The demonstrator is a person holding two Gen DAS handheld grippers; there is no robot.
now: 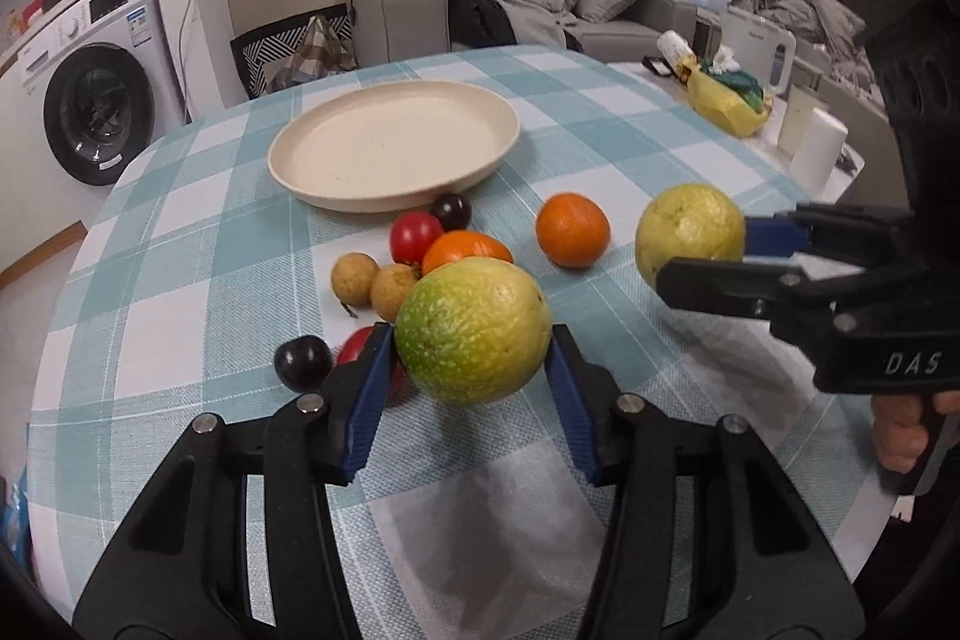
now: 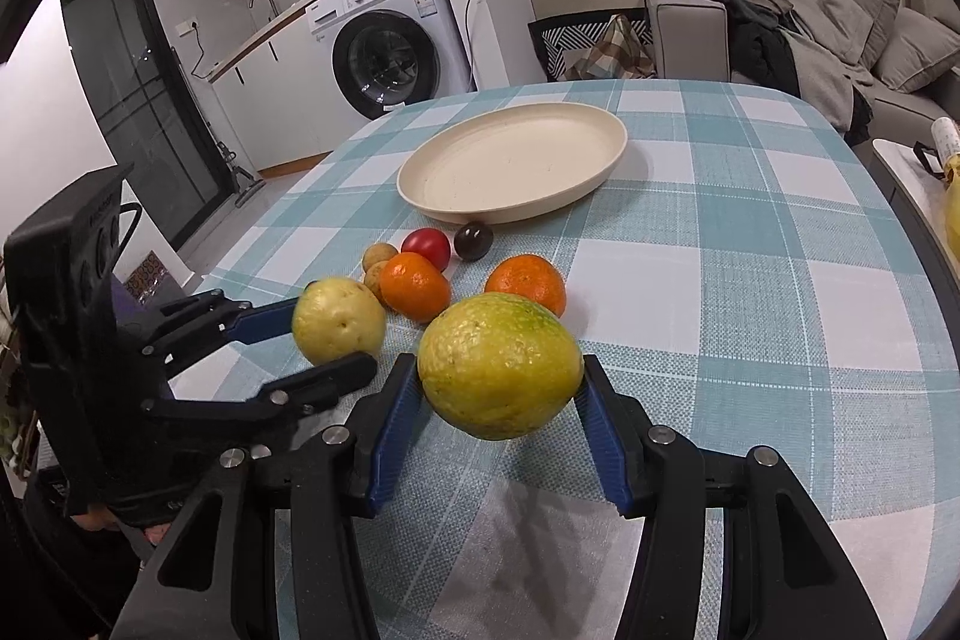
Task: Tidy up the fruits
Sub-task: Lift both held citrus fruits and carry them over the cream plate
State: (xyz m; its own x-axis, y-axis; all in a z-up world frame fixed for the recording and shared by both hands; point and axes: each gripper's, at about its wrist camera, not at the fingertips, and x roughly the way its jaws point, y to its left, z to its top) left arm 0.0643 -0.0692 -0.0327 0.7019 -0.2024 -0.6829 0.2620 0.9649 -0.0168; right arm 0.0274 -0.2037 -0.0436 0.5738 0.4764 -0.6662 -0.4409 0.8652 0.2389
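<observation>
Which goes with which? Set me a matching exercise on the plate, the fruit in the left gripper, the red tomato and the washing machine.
1 plate
2 large fruit in the left gripper
3 red tomato
4 washing machine

a in the background
b clamped between blue pads
c holds no fruit
d on the cloth beside an orange

Pairs: 1-c, 2-b, 3-d, 4-a

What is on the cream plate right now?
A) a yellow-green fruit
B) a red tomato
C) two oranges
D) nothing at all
D: the cream plate lies bare; the oranges and the red tomato lie on the checked cloth in front of it.
</observation>
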